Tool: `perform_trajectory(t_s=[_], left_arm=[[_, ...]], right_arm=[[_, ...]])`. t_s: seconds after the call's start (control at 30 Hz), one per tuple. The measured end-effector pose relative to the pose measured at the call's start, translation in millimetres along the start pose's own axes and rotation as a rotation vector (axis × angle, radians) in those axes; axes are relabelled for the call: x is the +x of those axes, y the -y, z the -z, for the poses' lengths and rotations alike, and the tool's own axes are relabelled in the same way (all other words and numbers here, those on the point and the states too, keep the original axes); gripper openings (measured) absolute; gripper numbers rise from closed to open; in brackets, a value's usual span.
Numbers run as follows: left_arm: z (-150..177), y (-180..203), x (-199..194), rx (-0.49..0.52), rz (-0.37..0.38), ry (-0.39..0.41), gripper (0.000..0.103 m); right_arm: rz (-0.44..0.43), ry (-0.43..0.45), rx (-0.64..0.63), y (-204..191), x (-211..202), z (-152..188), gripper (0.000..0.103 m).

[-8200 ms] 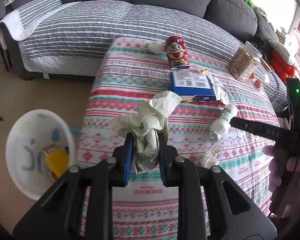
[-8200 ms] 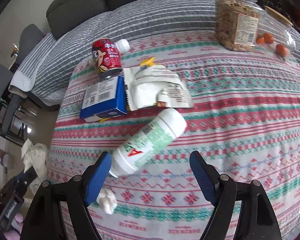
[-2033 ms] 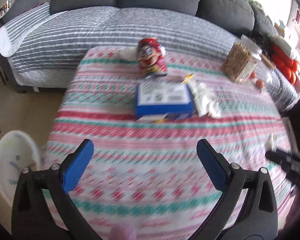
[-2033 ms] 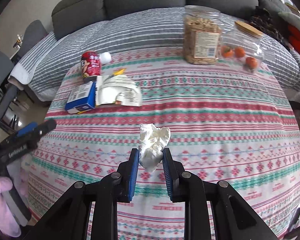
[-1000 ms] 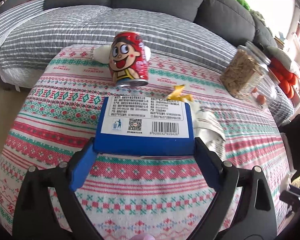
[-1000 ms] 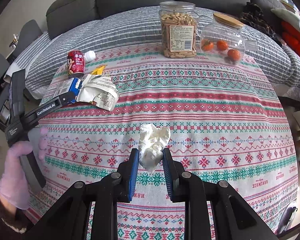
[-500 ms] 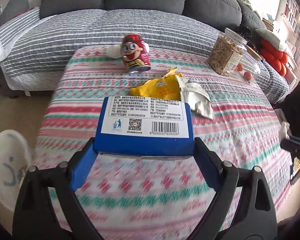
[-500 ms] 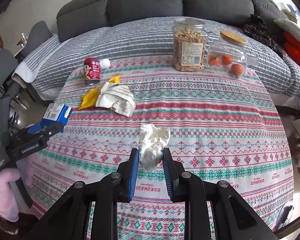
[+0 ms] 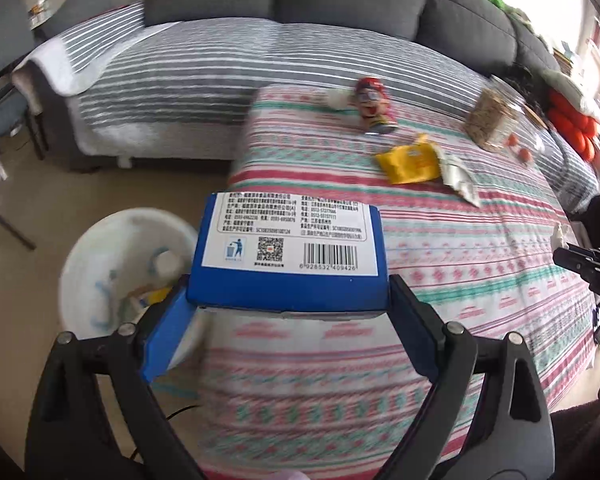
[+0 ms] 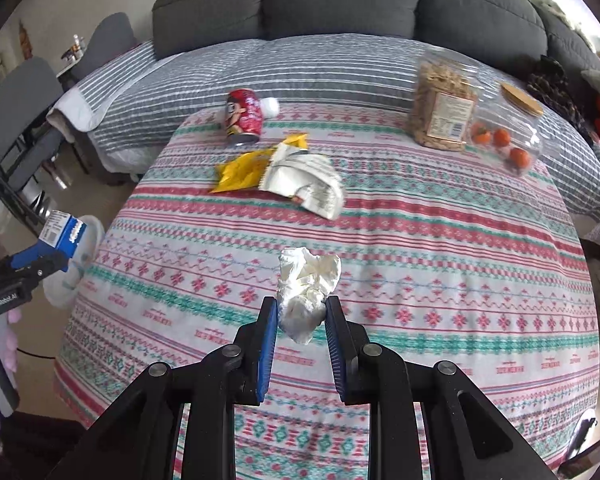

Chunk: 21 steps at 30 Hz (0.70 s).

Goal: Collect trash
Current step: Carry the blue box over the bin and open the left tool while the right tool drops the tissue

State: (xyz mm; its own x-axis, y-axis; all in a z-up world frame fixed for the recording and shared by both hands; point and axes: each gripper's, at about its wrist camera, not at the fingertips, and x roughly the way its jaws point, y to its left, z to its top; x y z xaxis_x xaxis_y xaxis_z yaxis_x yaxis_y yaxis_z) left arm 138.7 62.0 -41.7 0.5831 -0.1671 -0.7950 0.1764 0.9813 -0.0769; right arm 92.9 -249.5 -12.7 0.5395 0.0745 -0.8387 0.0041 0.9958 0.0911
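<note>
Nearest in the left wrist view, the left gripper (image 9: 288, 304) clamps the blue box (image 9: 290, 254) across its long axis, jaws spread wide and pressing on both short ends. The white bin (image 9: 100, 276) lies at about nine o'clock from the box, just beside it and lower (on the floor, off the table (image 9: 480, 248) edge), so the coming drop probably turns on carrying the box leftward over the rim. The left hand is clearly nearer the bin. The right gripper (image 10: 301, 320) pinches a crumpled tissue (image 10: 306, 286), held above the cloth. Farther, around one o'clock, a yellow wrapper (image 9: 410, 162) and red can (image 9: 374, 106) remain.
</note>
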Motion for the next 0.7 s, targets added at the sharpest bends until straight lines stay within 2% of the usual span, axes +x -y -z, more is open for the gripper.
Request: perform_trajectory(t_s=[0.3,0.6,0.67,0.7], left_arm=[[11.5,-69.8,-4.1,-0.087,-0.085,-0.013,0.093],[9.0,-108.1,9.1,-0.137,-0.156,-0.020,0.094],[11.6,-114.2,10.9,-0.145,-0.180,-0.017,0.103],[13.8,-118.0,10.0,-0.150,-0.193,-0.001,0.103]], right_arm=[[-0.028,-0.030,-0.095,-62.8,23.0,-5.5,0.025],[-0.066,-0.049,-0.138,-111.4,42.7,-15.9,0.025],[-0.073,-0.050,-0.145,-122.1,46.7,-18.2,0.025],[-0.077,-0.051,-0.147,-127.0,48.6,-19.3,0.025]])
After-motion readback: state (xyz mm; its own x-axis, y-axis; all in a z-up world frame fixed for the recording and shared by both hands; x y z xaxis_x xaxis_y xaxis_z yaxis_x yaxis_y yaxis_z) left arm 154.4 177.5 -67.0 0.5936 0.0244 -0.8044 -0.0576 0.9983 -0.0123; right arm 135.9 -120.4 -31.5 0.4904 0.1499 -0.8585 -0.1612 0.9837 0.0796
